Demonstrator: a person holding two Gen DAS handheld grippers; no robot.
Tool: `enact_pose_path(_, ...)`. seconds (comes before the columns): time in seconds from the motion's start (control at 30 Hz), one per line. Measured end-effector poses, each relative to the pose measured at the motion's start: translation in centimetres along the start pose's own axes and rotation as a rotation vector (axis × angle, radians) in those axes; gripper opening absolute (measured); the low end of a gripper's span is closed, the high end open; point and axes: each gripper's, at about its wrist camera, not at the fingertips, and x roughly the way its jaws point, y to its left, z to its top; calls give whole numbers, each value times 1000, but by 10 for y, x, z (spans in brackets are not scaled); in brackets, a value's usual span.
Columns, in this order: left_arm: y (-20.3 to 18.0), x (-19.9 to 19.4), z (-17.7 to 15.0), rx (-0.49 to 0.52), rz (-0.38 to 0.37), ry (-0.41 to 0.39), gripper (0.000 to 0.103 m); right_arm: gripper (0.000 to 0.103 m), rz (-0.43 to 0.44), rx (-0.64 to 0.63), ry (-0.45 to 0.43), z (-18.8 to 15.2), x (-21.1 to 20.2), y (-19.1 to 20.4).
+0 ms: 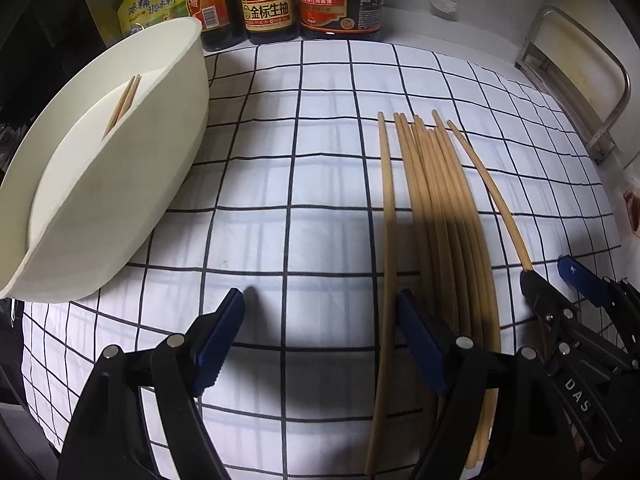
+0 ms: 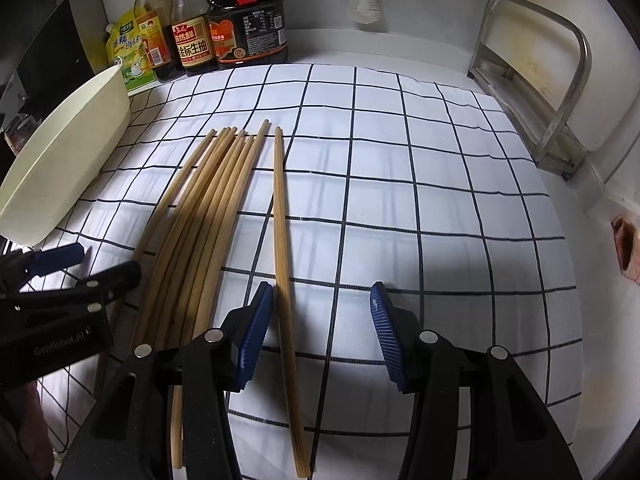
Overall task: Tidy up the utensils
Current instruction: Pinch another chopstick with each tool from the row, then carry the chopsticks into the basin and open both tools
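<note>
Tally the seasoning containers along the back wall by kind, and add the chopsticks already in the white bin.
Bottles: 3
Pouch: 1
Chopsticks in the white bin: 2
Total: 6

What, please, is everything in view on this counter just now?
chopsticks on cloth: about ten, tan wood, in a loose bunch
chopsticks in container: two, tan, tips showing
container: one, cream, left on cloth
checked cloth: one, white with black lines
sauce bottles: several, dark, back wall
seasoning pouch: one, yellow, back left
brush: one, white, on wall
metal rack: one, silver, right
left gripper: black, blue pads, open
right gripper: black, blue pads, open, astride one chopstick
</note>
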Motion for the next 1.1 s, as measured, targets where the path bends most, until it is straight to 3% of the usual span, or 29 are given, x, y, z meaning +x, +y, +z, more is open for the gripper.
enact_pose_path(0.13,0,-1,2,-6,-5,-9,69,48,0,-22,-9,2,2,4)
enact_pose_path(0.23,-4,-3,3,13,-19,-17,55,45,12,-38,-9,4,3,6)
enact_pose_path(0.33,-7,-5,2,25,-26,-25,36,32,27,-61,-9,4,3,10)
enact_pose_path(0.4,-7,-6,3,24,-41,-21,14,20,35,-76,-7,4,2,15)
enact_pose_path(0.43,-7,-6,3,24,-42,-18,9,13,35,-78,-5,4,2,16)
enact_pose_path(0.47,-7,-5,4,25,-47,-14,9,7,37,-77,-2,5,2,17)
enact_pose_path(0.73,1,-13,6,14,-100,4,7,6,94,-7,1,11,-10,11)
enact_pose_path(1.1,37,-72,42,2,-152,-101,7,6,140,33,-83,52,-60,37)
